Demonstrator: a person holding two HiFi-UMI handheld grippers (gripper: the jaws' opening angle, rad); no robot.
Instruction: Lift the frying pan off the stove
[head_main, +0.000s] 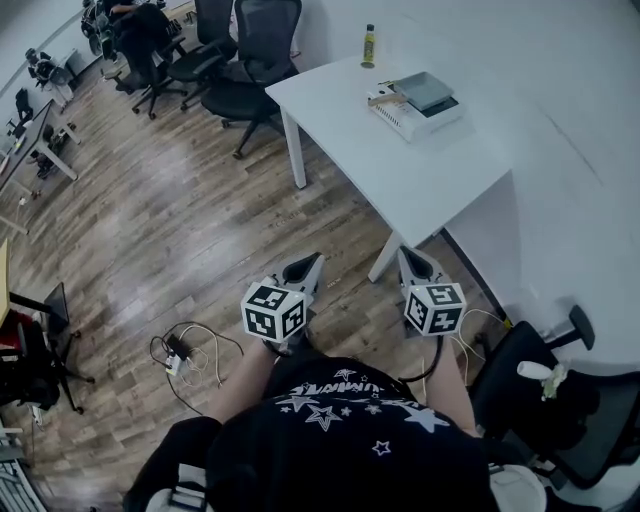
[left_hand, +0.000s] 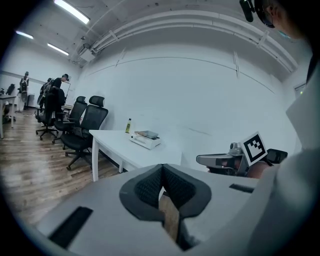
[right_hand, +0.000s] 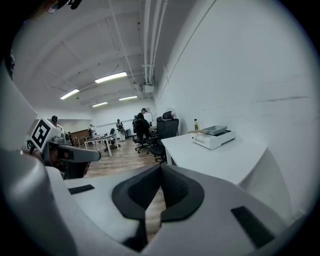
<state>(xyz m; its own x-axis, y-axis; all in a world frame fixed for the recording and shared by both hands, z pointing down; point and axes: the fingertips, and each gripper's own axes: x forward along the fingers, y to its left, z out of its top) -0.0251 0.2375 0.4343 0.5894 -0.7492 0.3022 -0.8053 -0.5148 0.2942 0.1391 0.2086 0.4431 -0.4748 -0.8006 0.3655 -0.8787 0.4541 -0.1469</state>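
Left hand-held gripper (head_main: 311, 262): closed. In the left gripper view (left_hand: 162, 169) the two dark pads meet at their tips, and only the wooden floor shows through the narrow slit under them. It is held low, close in front of the person's body, well apart from the worktop.
Right hand-held gripper (head_main: 411, 256): also closed. In the right gripper view (right_hand: 160, 170) the pads are pressed together with nothing gripped. It is beside the left one, near the corner of the worktop but not touching it.
Marker cubes: one on each hand-held gripper, left (head_main: 273, 310) and right (head_main: 433, 307), both turned up to the head camera.
Frying pan (head_main: 427, 90): a flat grey piece that lies on top of the stove, at the far part of the worktop. It is well apart from both hand-held grippers. It shows small in both gripper views (left_hand: 146, 134) (right_hand: 216, 130).
Stove (head_main: 408, 118): a low white box on the worktop, under the pan (left_hand: 145, 142) (right_hand: 212, 140).
Worktop (head_main: 400, 180): a white table with white legs, standing against the white wall.
Bottle (head_main: 369, 45): small and yellowish with a dark cap, upright near the far edge of the worktop, near the stove but apart from it.
Floor (head_main: 150, 230): wooden boards, with a bundle of cables (head_main: 190, 350) lying to the left of the person.
Office chairs (head_main: 250, 60): black, standing just beyond the far end of the worktop.
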